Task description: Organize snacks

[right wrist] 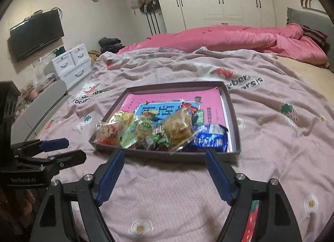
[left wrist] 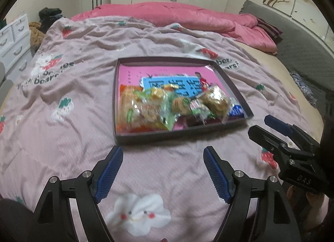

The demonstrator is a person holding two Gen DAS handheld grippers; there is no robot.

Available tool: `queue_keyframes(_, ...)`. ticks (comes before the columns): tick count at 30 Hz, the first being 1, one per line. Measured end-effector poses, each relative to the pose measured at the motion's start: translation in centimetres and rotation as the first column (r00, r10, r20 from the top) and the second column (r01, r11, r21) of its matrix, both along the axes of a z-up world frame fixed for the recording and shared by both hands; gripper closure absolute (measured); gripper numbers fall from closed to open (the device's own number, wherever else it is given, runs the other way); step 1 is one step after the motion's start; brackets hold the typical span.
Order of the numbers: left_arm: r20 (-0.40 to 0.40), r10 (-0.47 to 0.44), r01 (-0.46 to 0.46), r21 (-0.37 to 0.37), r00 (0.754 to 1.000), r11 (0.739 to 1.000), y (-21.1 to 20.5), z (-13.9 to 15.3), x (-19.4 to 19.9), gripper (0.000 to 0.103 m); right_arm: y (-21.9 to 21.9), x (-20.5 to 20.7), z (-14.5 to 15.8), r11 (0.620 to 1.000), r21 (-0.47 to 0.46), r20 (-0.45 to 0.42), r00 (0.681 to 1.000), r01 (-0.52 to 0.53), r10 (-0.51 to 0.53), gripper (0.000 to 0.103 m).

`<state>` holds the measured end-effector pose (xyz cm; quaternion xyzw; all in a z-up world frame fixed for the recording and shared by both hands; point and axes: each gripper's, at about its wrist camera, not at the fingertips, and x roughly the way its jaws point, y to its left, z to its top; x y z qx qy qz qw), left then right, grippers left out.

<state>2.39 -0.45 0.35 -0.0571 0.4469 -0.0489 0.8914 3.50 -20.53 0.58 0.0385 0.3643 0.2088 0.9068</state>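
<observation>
Snacks (left wrist: pixel 167 106) in crinkly wrappers lie heaped at the near end of a shallow dark tray (left wrist: pixel 229 83), over a pink book (left wrist: pixel 162 72), on the strawberry-print blanket (left wrist: pixel 62 87). Left gripper (left wrist: pixel 162 152) and right gripper (right wrist: pixel 165 156) hover just short of the tray, jaws spread apart, both holding nothing

Wrapped snack packets (left wrist: pixel 167 107) (right wrist: pixel 158 131) lie heaped along the near edge of a shallow dark box (left wrist: pixel 115 99) (right wrist: pixel 234 116), covering its pink booklet (left wrist: pixel 167 72) (right wrist: pixel 173 101).

Bed (left wrist: pixel 62 87) under pink strawberry blanket (right wrist: pixel 271 137); snack tray (left wrist: pixel 240 93) on blanket
</observation>
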Motion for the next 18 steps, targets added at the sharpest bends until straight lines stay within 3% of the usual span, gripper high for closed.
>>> queue_keyframes(18, -0.013, 0.002, -0.002, 0.001, 1.000, 1.000, -0.3, -0.3, -2.0, 0.022, 0.7, -2.7, 0.0, 0.999, -0.052, 0.000, 1.000, -0.002, 0.002, 0.016)
